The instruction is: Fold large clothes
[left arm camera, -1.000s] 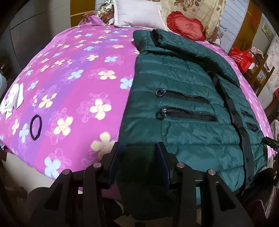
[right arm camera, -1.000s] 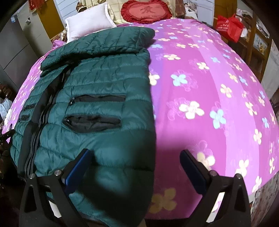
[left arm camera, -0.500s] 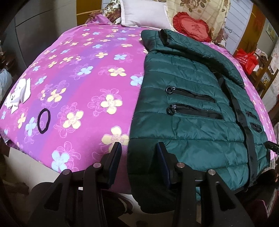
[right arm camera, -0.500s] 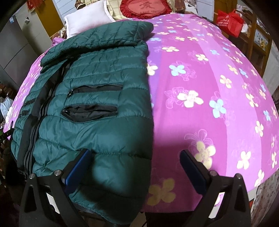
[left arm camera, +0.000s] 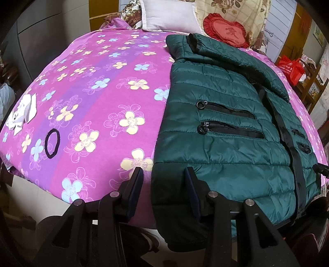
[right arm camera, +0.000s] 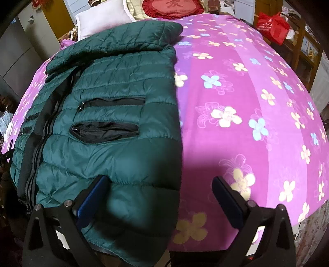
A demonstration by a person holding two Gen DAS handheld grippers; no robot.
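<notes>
A dark green quilted jacket lies flat on a pink flowered bed cover, its sleeves folded across the top and its hem hanging over the near bed edge. It also shows in the right wrist view. My left gripper is open, its jaws on either side of the jacket's left hem corner, not closed on it. My right gripper is wide open around the jacket's right hem corner, over the bed cover.
A black hair tie and white paper scraps lie on the cover's left side. A white pillow and red heart cushion sit at the head. A red bag and wooden shelf stand at the right.
Both grippers moved slightly; the left one shifted left, so the hem corner now sits against its right finger. The right gripper lowered closer to the hem. The jacket has not moved.
</notes>
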